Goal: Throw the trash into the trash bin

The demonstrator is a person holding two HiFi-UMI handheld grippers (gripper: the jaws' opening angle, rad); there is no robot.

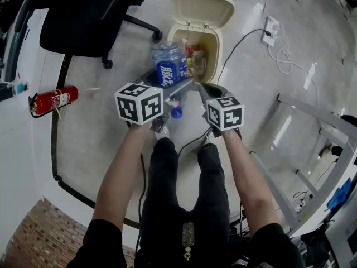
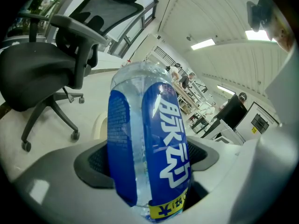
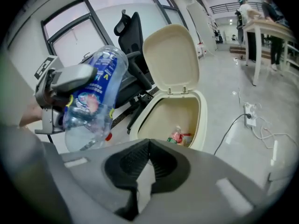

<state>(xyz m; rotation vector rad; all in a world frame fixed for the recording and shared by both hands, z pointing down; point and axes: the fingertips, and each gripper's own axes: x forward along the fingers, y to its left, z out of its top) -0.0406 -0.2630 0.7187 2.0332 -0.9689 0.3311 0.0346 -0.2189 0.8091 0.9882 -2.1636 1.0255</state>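
- Clear plastic bottle (image 1: 169, 66) with a blue, white-lettered label: clamped across its body by the left gripper (image 1: 172, 88), above the near rim of the open cream trash bin (image 1: 218, 46).
- Right gripper (image 1: 207, 91): jaws closed together, holding nothing.
- Only the left gripper view shows the label's yellow strip (image 2: 168, 206).
- Only the head view shows the blue cap (image 1: 177, 113).

Pale grey, glossy floor (image 1: 100, 149). Standing on it: cream trash bin (image 1: 202, 7), lid tipped up, packets inside. Black office chair (image 1: 83, 15) on castors just left of the bin. Red fire extinguisher (image 1: 53, 100) lying on its side further left, beside a dark curved strip (image 1: 54, 144). White power strip (image 1: 271, 30) with loose white cables (image 1: 284, 57) right of the bin. Brick-patterned patch (image 1: 33, 233) in the lower left corner.
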